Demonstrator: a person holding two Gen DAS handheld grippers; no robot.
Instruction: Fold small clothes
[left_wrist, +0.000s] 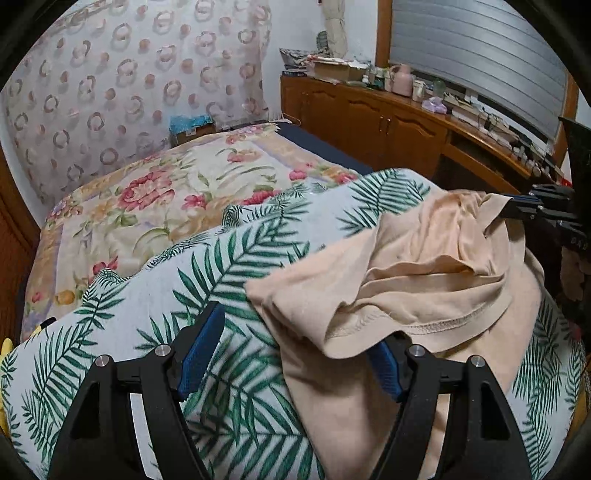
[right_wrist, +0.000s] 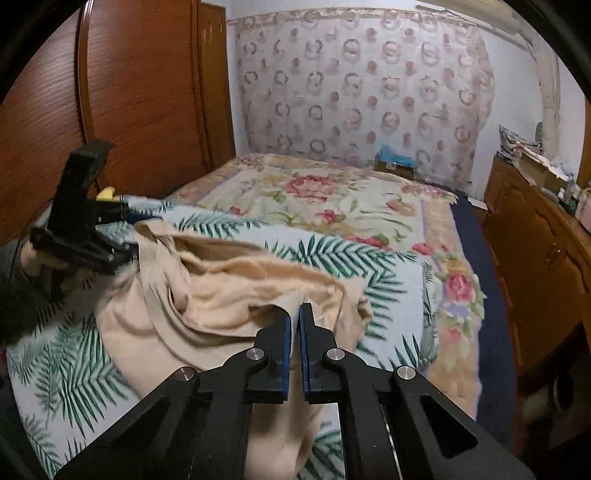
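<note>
A beige garment (left_wrist: 424, 280) lies rumpled on a palm-leaf sheet (left_wrist: 207, 266) on the bed. My left gripper (left_wrist: 295, 354) is open, its right finger under a lifted hem of the garment, its left finger over bare sheet. My right gripper (right_wrist: 294, 325) is shut on a fold of the beige garment (right_wrist: 229, 280) and holds it raised. The right gripper also shows in the left wrist view (left_wrist: 532, 208) at the garment's far edge. The left gripper shows in the right wrist view (right_wrist: 125, 251) at the garment's left edge.
A floral blanket (right_wrist: 332, 199) covers the far half of the bed. A wooden wardrobe (right_wrist: 140, 92) stands to the left. A wooden cabinet (left_wrist: 388, 125) with clutter on top runs along the right. A patterned curtain (right_wrist: 369, 81) hangs at the back.
</note>
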